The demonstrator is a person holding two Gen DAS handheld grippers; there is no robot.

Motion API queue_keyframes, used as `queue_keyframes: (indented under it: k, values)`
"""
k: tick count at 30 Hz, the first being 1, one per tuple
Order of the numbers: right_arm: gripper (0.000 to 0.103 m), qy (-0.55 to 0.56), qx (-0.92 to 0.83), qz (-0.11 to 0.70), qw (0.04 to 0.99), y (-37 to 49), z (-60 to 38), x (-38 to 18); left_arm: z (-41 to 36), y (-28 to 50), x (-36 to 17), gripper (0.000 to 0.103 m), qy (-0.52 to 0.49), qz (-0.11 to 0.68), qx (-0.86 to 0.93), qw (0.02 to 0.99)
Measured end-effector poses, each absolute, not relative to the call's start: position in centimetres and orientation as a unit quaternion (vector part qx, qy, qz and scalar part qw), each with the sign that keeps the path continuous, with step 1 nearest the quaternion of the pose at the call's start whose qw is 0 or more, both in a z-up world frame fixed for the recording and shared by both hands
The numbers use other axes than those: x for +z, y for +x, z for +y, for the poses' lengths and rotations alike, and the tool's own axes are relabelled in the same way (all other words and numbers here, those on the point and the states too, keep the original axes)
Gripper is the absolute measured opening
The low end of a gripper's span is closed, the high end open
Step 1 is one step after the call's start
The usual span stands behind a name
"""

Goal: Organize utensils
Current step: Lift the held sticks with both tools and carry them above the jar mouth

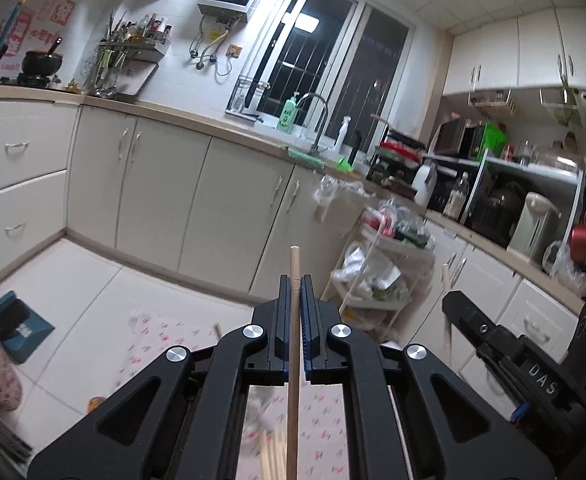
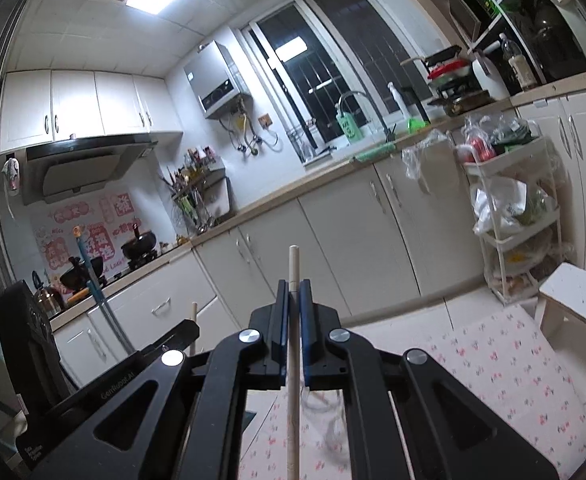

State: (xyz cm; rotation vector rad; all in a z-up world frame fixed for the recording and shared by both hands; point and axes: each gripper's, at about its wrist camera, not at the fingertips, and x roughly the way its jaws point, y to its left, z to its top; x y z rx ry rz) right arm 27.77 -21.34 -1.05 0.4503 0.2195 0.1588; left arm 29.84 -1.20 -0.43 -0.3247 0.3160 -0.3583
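Chopsticks are up in the air, one per claw: the left gripper (image 1: 294, 280) is clamped on a wooden chopstick (image 1: 293, 344), which runs along the gap between the pads and sticks out past the tips, and the right gripper (image 2: 293, 285) is clamped the same way on a paler chopstick (image 2: 293, 344). Both point roughly level out over the kitchen, so neither camera shows me much of the flowered tablecloth (image 2: 505, 364) below or any holder to drop them into. Main risk as I see it: each stick is a thin round rod held along the pads, so a quick swing or tilt could let it slide lengthwise and drop out. Second risk: the two claws are close; in the left view the other gripper's body (image 1: 505, 344) sits just beside mine, so the long ends could cross or knock each other. More loose sticks (image 1: 271, 456) lie blurred on the cloth under the left claw; coming down blind could scatter them. I can't tell where the target is from here.
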Motion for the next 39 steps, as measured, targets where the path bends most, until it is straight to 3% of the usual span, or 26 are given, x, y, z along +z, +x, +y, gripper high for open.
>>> queue_keyframes:
  k: [16, 39]
  values:
    - [0.006, 0.249, 0.058, 0.098, 0.962, 38.8, -21.8, -4.8, -1.4, 41.9, -4.3, 0.005, -0.217, 0.131, -0.112, 0.961]
    - [0.006, 0.262, 0.065, 0.102, 0.957, 45.5, -20.7, -10.4, -2.6, 45.4, -9.3, 0.005, -0.211, 0.097, -0.049, 0.971]
